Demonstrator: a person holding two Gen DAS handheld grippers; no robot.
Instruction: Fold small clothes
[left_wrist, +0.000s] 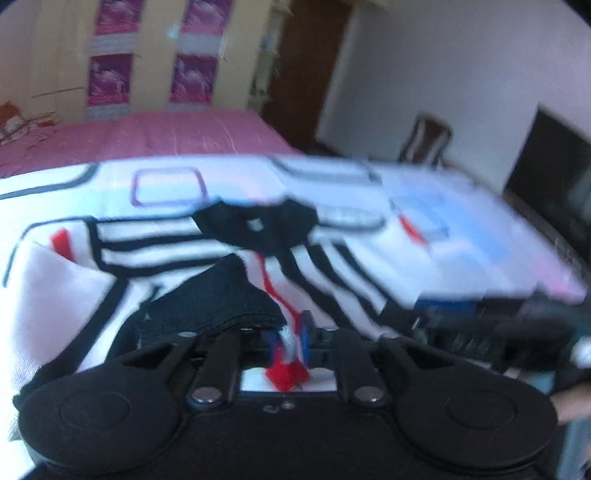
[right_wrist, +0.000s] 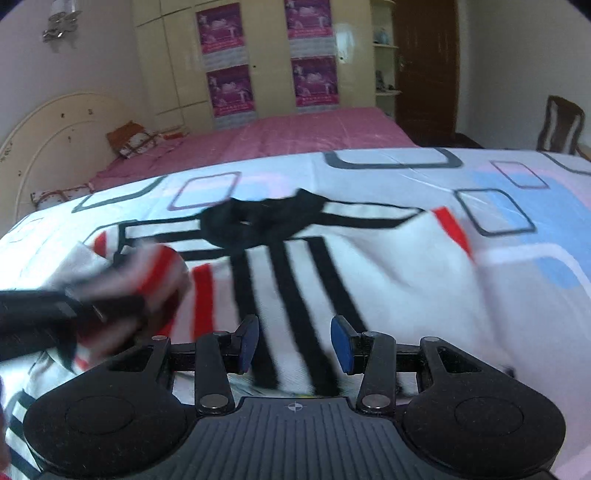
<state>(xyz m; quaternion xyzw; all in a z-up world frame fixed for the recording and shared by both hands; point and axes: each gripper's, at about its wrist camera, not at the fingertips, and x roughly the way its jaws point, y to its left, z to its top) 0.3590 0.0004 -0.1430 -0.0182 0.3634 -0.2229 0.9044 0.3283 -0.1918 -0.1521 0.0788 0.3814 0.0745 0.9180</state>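
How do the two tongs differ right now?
The left tongs have striped red, white and blue cloth bunched between their narrow jaws, and the black hem of the shirt drapes over one side; the right tongs stand wider with nothing between them. Both hover above the same shirt.

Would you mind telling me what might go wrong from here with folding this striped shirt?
1. Fabric of the shirt is bunched between the fingers of the left gripper; it may snag there and pull the fold crooked.
2. The right gripper is open above the stripes and holds nothing, so the shirt may slide on the sheet.
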